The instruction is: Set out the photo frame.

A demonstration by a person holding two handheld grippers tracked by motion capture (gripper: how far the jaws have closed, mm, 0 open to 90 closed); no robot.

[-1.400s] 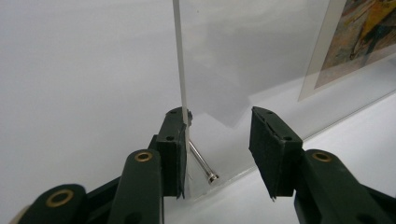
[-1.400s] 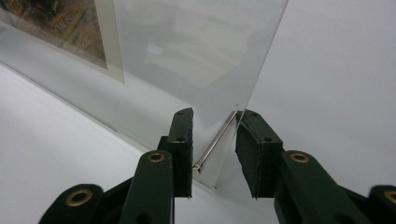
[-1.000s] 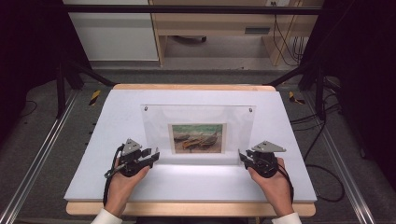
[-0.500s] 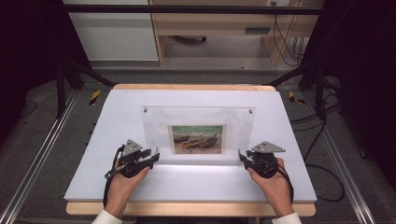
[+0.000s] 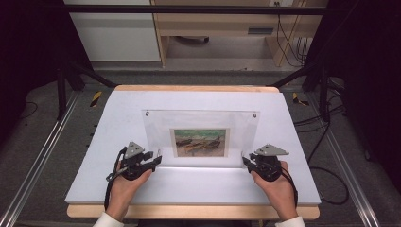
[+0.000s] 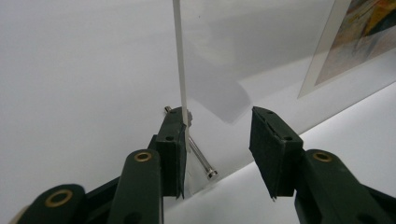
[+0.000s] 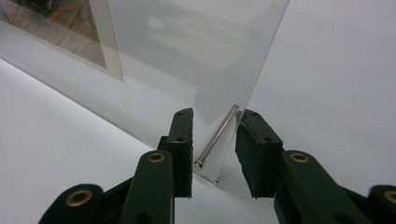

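High view: white board (image 5: 118,118) under acrylic frame (image 5: 156,127).

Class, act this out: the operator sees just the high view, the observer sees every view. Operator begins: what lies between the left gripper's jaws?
Observer: The clear frame's bottom corner, with a metal pin through it.
Operator: Clamped?
Observer: No. One jaw of the left gripper stands clear of the pane.
Operator: And the right gripper?
Observer: The right gripper straddles the second pin, with a gap at one jaw.
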